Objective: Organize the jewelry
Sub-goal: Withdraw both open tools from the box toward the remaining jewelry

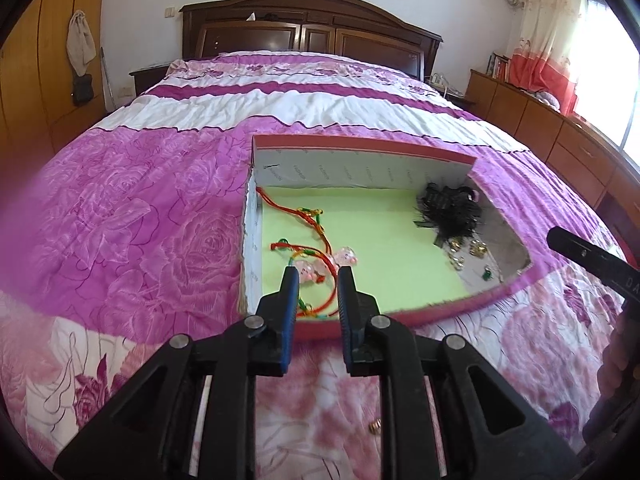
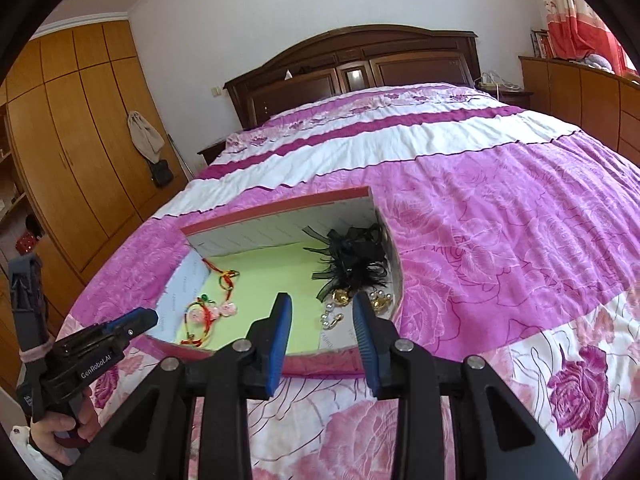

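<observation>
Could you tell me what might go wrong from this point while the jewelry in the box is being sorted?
1. The red cord bracelets lie looped over each other, so lifting one with the left hand-held gripper could drag the rest along.
2. The gold earrings sit against the black feather hairpiece; the right hand-held gripper may snag feathers.
3. A small gold piece lies loose on the bedspread and could be overlooked.
</observation>
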A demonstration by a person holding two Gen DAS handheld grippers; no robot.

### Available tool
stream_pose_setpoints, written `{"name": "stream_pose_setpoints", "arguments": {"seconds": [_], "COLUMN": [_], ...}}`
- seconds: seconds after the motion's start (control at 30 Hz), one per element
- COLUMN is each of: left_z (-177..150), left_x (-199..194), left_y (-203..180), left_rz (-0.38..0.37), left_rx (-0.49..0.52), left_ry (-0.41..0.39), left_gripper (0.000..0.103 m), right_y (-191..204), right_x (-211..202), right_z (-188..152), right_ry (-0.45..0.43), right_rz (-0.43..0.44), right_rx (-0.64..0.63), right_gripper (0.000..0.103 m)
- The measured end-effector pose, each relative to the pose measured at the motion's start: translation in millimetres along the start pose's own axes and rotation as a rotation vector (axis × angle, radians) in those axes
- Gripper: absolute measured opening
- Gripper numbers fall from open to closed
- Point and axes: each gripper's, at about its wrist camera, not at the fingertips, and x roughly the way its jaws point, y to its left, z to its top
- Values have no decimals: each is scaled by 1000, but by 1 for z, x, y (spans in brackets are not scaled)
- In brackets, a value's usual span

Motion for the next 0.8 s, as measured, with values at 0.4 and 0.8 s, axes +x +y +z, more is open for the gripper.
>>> {"name": "stream_pose_setpoints", "arguments": {"seconds": [0.4, 0.8], "left_z": [-24, -52], "left_x": [-22, -8], "left_y": [-5, -18], "left_rz": [-71, -96], "left_rx": [-6, 43], "left_ry": [58, 190], "left_gripper": [12, 12], "right_y": [3, -10], "right_x": [-25, -30], "right_z": [-26, -57], "right_ry": [21, 91], "right_rz": [13, -10], "right_rx": [12, 43], "right_gripper": [35, 35]}}
